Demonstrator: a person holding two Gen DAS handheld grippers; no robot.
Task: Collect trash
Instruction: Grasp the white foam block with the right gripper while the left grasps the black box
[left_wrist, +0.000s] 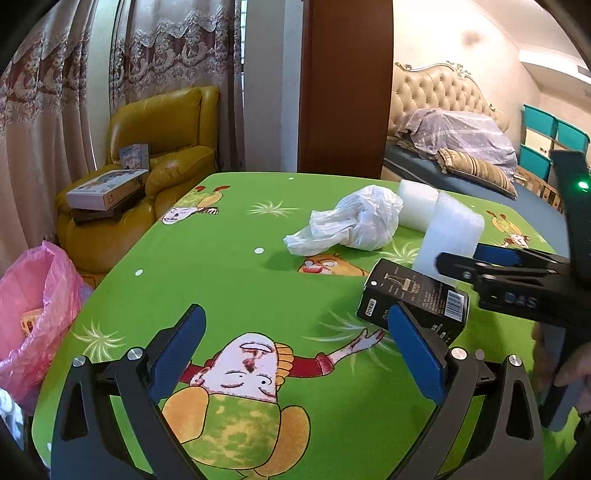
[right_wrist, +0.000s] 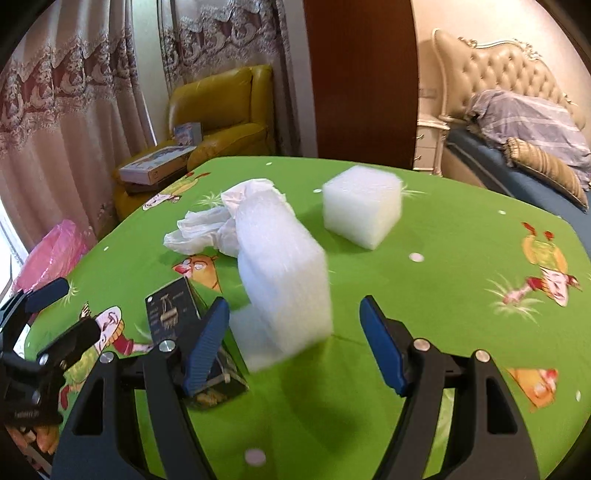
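Left wrist view: left gripper (left_wrist: 295, 354) fingers wide apart, nothing between them, over green counter (left_wrist: 236, 288). Black box (left_wrist: 410, 299) just beside its right finger. Crumpled white bag (left_wrist: 351, 221) mid-counter, pink trash bag (left_wrist: 40, 306) off counter's left edge. Right gripper (right_wrist: 295, 347) fingers spread; tall foam block (right_wrist: 288, 269) between them, blurred, contact unclear. Foam cube (right_wrist: 362, 205) behind it, apart.

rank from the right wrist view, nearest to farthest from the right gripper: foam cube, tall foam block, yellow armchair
Measured from the right gripper:
1. tall foam block, just ahead, between the open fingers
2. foam cube, further back on the table, slightly right
3. yellow armchair, beyond the table, back left
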